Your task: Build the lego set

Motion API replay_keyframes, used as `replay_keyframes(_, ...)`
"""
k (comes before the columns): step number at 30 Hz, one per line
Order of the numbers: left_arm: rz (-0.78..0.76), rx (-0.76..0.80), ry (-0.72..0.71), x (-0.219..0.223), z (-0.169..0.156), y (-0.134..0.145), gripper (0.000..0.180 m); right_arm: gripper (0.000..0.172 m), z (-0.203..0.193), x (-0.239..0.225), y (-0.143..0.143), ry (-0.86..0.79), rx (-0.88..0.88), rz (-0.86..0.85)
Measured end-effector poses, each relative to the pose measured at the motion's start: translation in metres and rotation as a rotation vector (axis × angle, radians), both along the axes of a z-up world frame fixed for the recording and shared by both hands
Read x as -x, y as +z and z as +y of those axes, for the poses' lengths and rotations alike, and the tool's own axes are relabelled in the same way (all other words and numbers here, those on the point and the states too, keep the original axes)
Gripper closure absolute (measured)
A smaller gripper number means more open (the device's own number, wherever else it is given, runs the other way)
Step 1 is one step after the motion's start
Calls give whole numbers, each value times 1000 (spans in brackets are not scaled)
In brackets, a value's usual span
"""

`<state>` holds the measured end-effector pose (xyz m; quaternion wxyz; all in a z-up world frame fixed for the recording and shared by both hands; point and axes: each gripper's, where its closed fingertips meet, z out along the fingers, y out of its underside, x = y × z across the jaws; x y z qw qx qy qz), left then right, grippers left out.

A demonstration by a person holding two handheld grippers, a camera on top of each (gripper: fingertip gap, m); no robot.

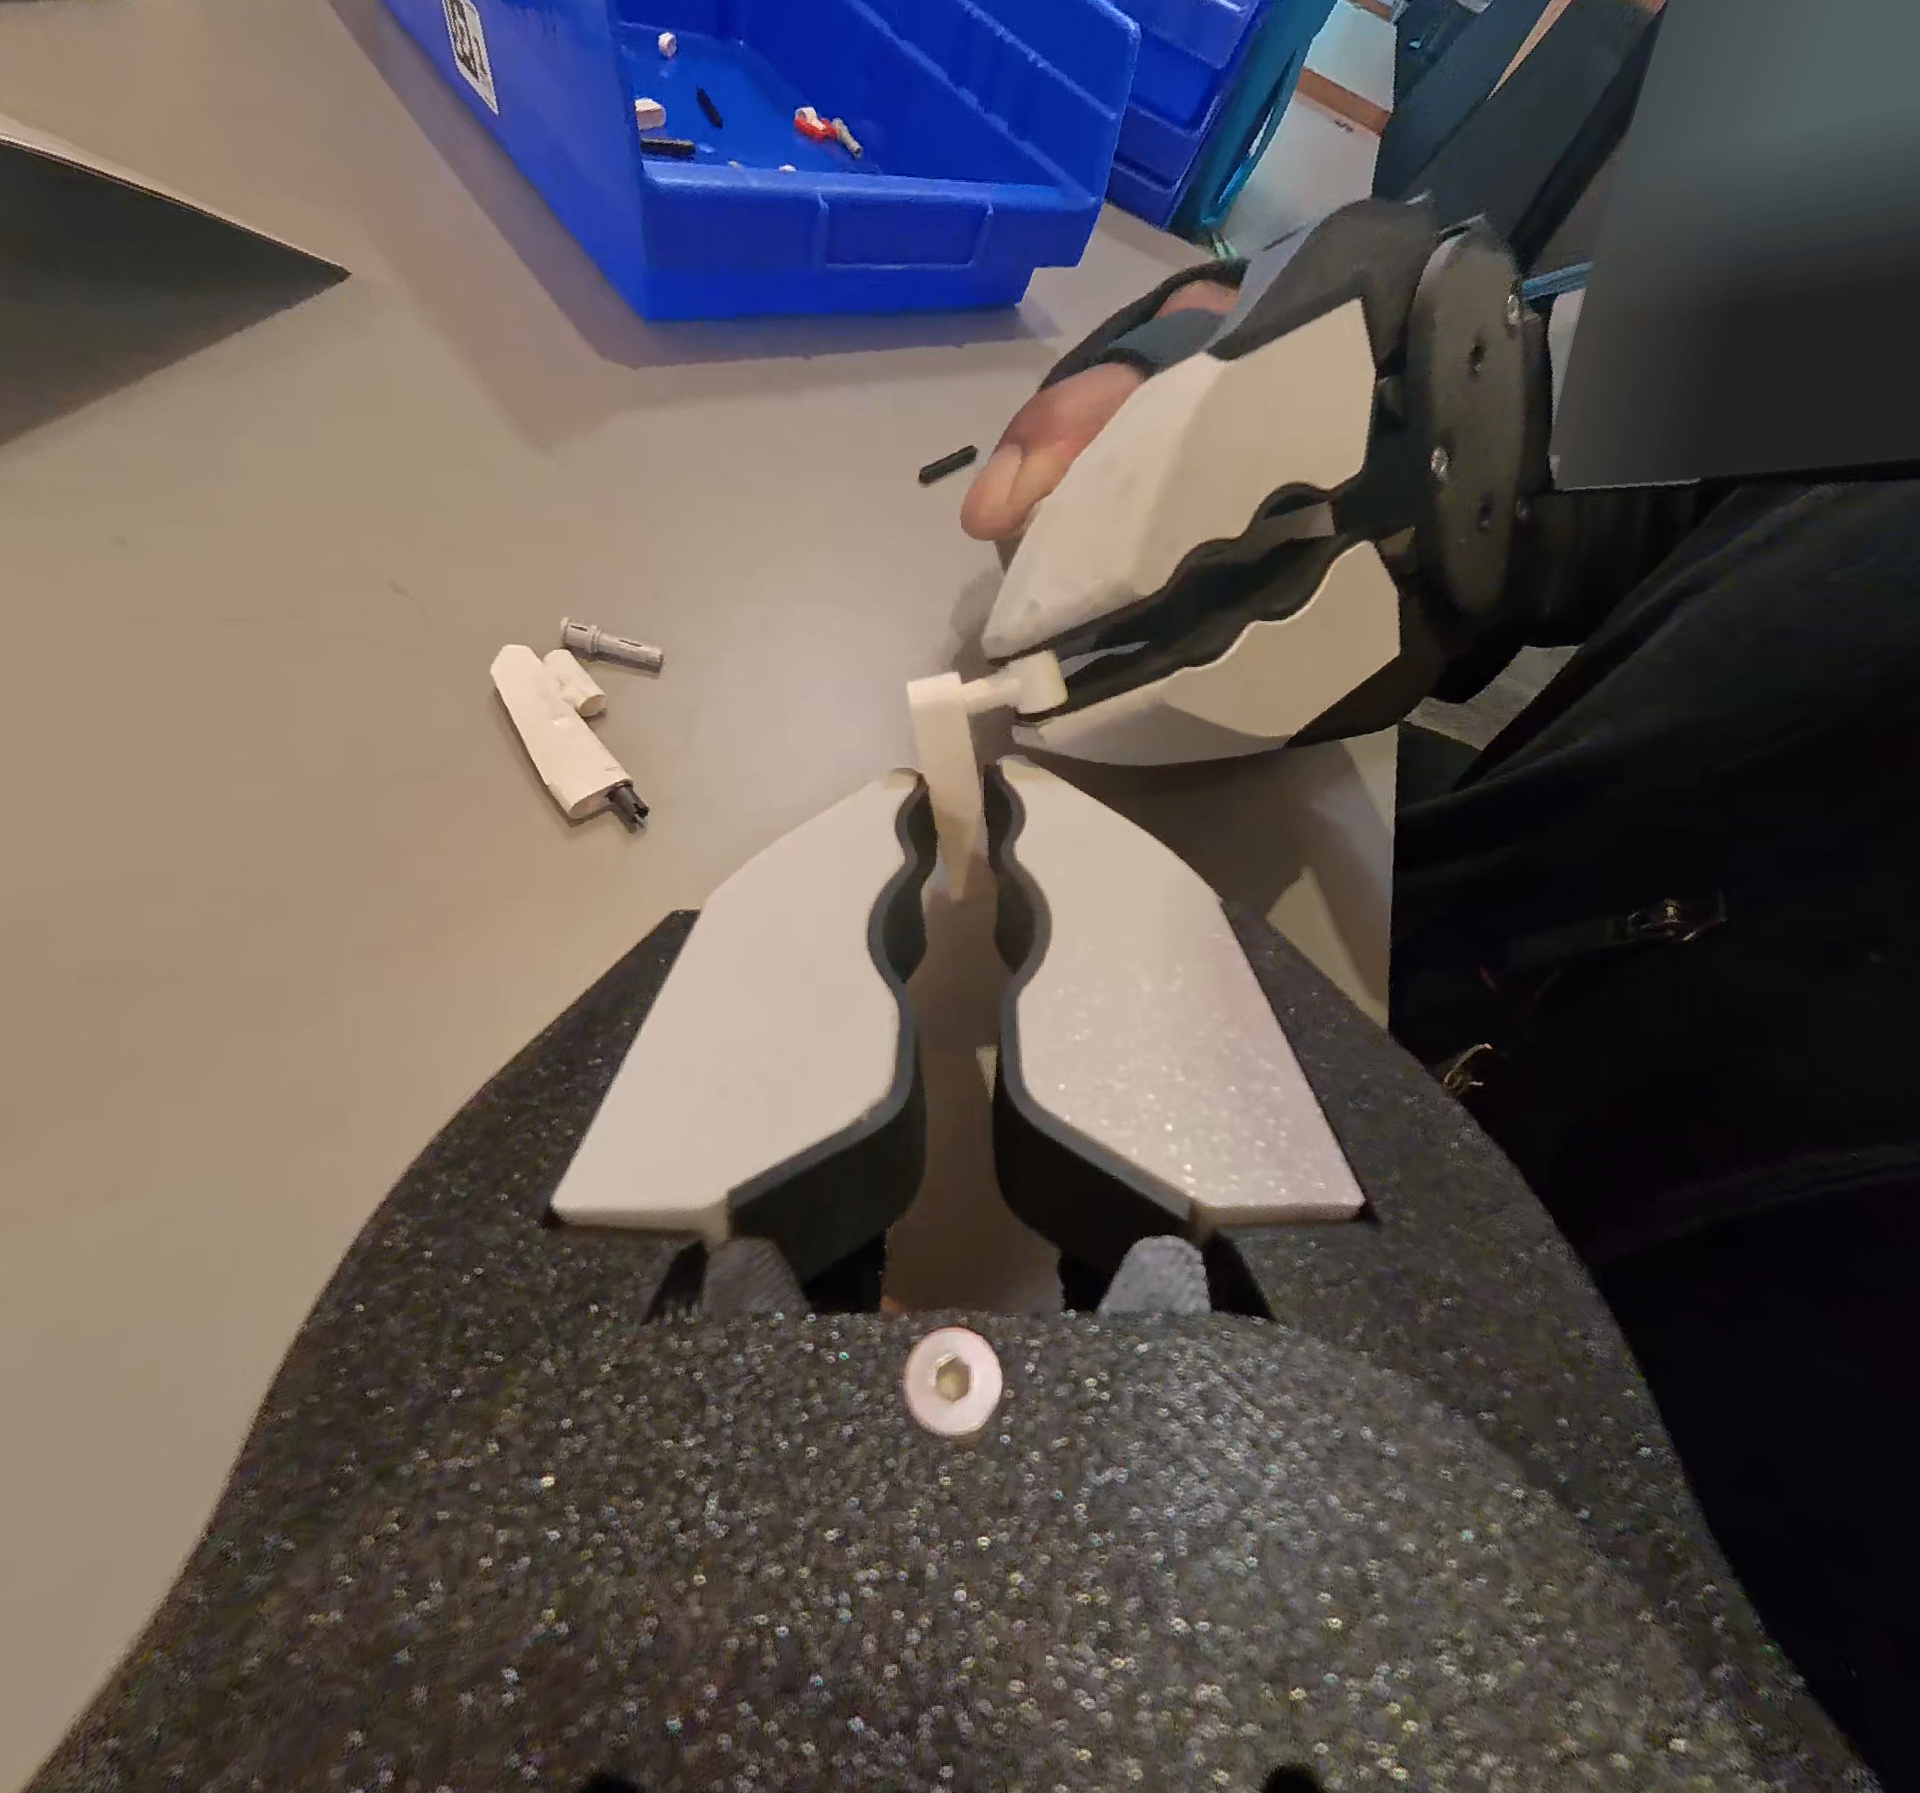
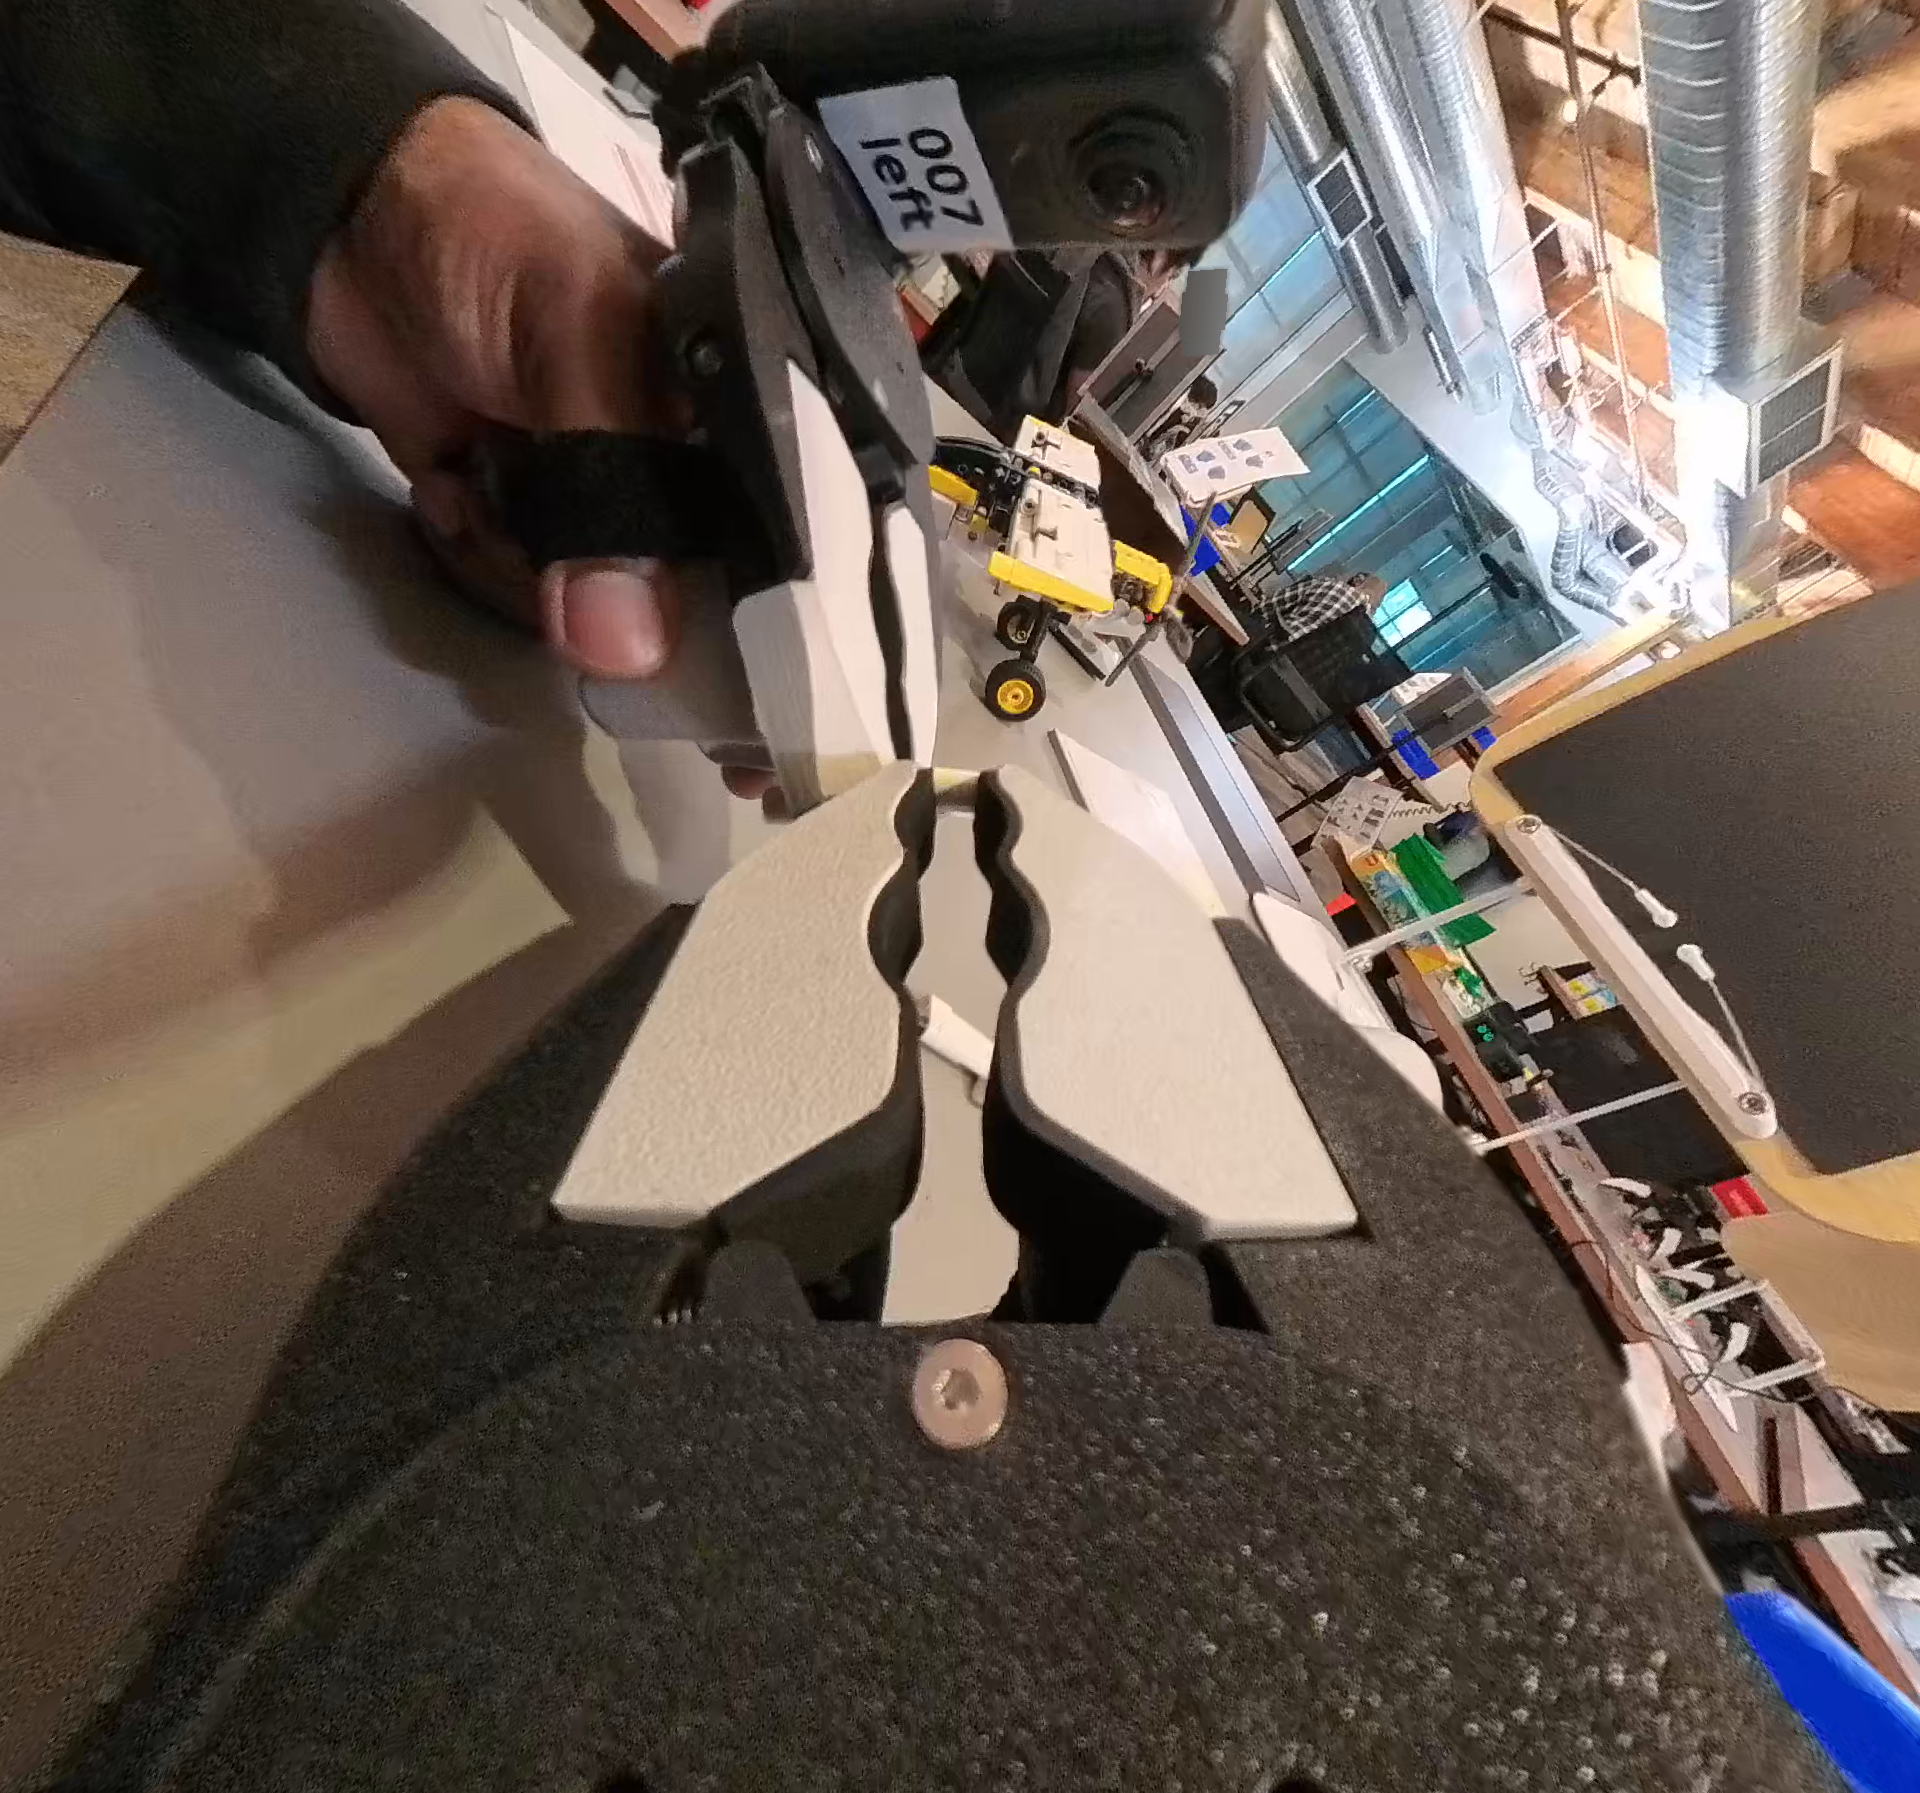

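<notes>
The left gripper (image 1: 954, 793) is clamped on a flat white beam piece (image 1: 951, 777) that stands up between its fingertips, above the grey table (image 1: 312, 600). The right gripper (image 1: 1039, 704) comes from the side, and its tips are closed on a small white pin (image 1: 1023, 687) whose far end meets the top of the beam. So both pieces are in the air, touching each other.

I think the main risk is at this joint: if the pin is not in line with the hole, a push may turn the thin beam between the pads or make it slip out. The pin is held only at its end, so it can also tilt.

In the right wrist view the pin is almost hidden between the tips, and the joint is not visible. I cannot tell how deep the pin sits. A white assembled part (image 1: 551, 735), a grey pin (image 1: 613, 645) and a blue bin (image 1: 831, 133) are well apart.
</notes>
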<state>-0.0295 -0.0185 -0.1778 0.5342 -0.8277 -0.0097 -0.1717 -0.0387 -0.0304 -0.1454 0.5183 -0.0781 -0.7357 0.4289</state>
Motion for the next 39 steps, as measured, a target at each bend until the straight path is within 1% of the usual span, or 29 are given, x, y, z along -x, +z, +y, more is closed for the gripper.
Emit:
replay_keyframes(3,-28,10,-7,0,0,-1,171,164,1,1,-1,7,-12,1)
replay_keyframes(9,34,26,35,4,1,-5,170,164,3,5,-5,-32,-20,-17)
replay_keyframes(14,76,18,55,6,1,-5,170,164,3,5,-5,-29,34,-59)
replay_keyframes(18,67,25,59,6,1,-6,170,164,3,7,-6,-29,82,-103)
replay_keyframes(21,5,48,60,9,2,-8,172,164,4,8,-6,-33,68,-97)
replay_keyframes(27,-282,85,98,15,8,-5,172,164,9,10,-2,-19,159,-141)
replay_keyframes(30,-388,76,96,17,8,-2,172,164,10,11,0,-18,195,-158)
replay_keyframes(35,-475,80,83,16,7,0,172,164,11,16,0,-13,271,-216)
replay_keyframes(39,-480,83,80,15,8,0,172,164,9,18,0,2,291,-238)
